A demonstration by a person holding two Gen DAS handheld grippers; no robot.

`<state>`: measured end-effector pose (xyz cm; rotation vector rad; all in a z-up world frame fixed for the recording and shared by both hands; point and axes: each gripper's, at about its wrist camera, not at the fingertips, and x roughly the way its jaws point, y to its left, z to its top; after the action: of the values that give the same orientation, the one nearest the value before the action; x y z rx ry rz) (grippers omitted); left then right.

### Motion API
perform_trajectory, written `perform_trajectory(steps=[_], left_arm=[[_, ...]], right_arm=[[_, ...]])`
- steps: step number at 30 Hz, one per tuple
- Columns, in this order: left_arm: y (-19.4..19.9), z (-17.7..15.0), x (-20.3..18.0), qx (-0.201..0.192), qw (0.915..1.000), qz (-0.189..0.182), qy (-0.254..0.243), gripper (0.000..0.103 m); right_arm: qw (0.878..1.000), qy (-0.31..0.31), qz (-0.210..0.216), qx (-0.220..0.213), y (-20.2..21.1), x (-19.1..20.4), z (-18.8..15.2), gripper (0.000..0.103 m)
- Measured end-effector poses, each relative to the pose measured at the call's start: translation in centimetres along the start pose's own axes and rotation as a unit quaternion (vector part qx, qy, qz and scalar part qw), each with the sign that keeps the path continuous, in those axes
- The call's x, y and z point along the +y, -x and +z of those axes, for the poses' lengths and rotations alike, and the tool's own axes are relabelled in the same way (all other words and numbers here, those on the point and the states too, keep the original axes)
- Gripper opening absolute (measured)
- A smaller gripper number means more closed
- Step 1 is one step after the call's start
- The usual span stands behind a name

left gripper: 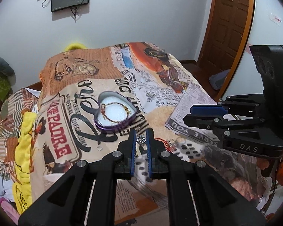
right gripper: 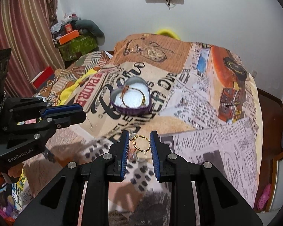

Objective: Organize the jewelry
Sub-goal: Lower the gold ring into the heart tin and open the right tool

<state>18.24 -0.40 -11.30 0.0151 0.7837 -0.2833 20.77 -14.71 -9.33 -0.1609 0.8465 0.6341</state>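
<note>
- Far left of the left wrist view: yellow cloth (left gripper: 24, 131) bunched along the edge of the printed bedspread (left gripper: 69, 86), well clear of any path to the box.
- Centre-left of the same view: heart-shaped box (left gripper: 116, 111), lid off, purple rim, white lining, with a thin gold bracelet (left gripper: 115, 113) lying looped inside.
- Lower centre, just below the box: left gripper (left gripper: 141, 138), jaws nearly together and clamped on a small silver piece (left gripper: 141, 139), too small to name with certainty, perhaps an earring.
- Key relation: box ahead of and slightly left of those fingertips, near, with only bare bedspread between; likely a short forward carry and a drop over the lining.
- Right of that gripper, on the bedspread: a red string item with a ring-like piece (left gripper: 172, 143), not yet gathered.
- Right edge of the left wrist view: right gripper (left gripper: 190, 114) seen side-on, beside and level with the box.
- Right wrist view, left edge: the left gripper again (right gripper: 83, 111), its tip pointing at the box (right gripper: 131, 98) in mid-frame.
- Right wrist view, lower centre: right gripper (right gripper: 138, 143) closed on a gold ring (right gripper: 141, 144), the band held across the pads, box straight ahead and above in frame.
- Judged: left gripper the nearer; both converging on one small box, so risk of crowding and of dropping onto the bracelet.
</note>
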Motion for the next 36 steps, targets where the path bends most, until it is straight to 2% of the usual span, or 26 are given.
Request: perform_trajectory(steps=[16,31,36], left_arm=[[-2.0,2.9,3.6,-0.018,0.9995,0.016,0.021,0.009],[-8.2,3.4,7.0,0.026,0.9975,0.012,0.065,0.009],[-9.8,3.4,7.2,0.039,0.9973,0.009,0.061,0.009]], right_arm=[[1.0,0.002,0.01,-0.022,-2.8,0.2,4.0,0.02],[1.0,0.006,0.012,-0.003,-7.0,-1.0,6.8,0.02],[1.0,0.012,0.022,0.012,-8.4,-1.0,7.0,0.02]])
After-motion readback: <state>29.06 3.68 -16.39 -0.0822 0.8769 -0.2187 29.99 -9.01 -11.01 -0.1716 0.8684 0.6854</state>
